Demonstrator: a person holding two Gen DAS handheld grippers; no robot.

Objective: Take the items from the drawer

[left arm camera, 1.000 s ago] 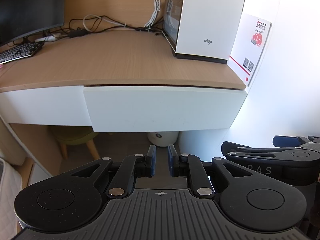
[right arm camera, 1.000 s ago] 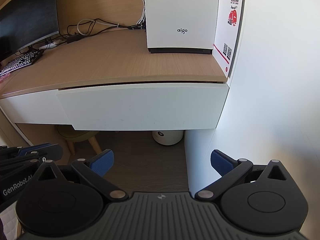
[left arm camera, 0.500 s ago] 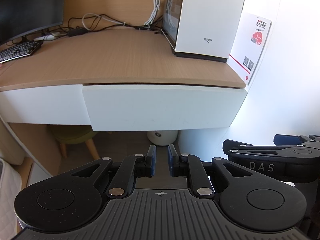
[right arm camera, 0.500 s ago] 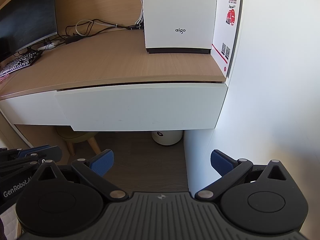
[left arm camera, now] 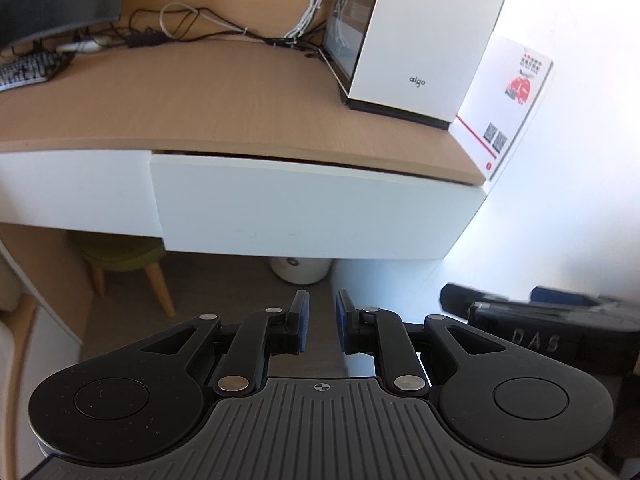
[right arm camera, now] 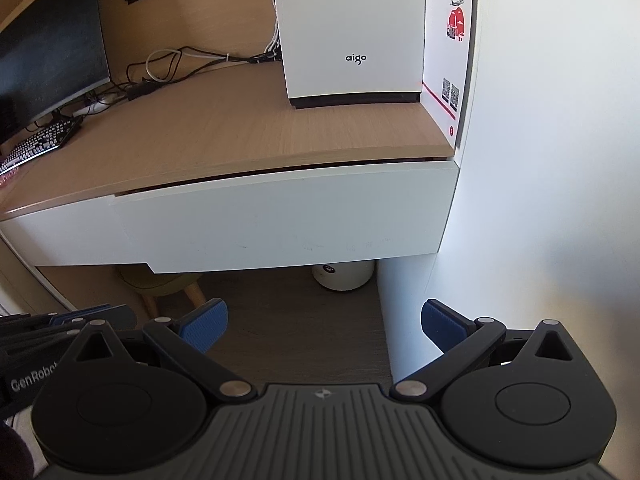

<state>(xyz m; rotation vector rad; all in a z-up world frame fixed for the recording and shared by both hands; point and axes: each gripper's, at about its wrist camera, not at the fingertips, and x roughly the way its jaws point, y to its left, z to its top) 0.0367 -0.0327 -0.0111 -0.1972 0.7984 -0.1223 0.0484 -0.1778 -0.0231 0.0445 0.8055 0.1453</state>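
1. While the white drawer point(right arm camera: 280, 220) sits nearly closed under the worktop point(left arm camera: 200, 108), nothing can be taken yet.
2. Left tongs point(left arm camera: 320, 320) are pressed together, empty.
3. Right tongs point(right arm camera: 324, 324) are spread, probably to catch the drawer's lower edge.

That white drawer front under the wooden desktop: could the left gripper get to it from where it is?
Probably yes. Nothing stands between the left gripper and the white drawer front; only open floor lies below. Its jaws are nearly shut and empty, though, and no handle shows, so it might have to hook the lower edge.
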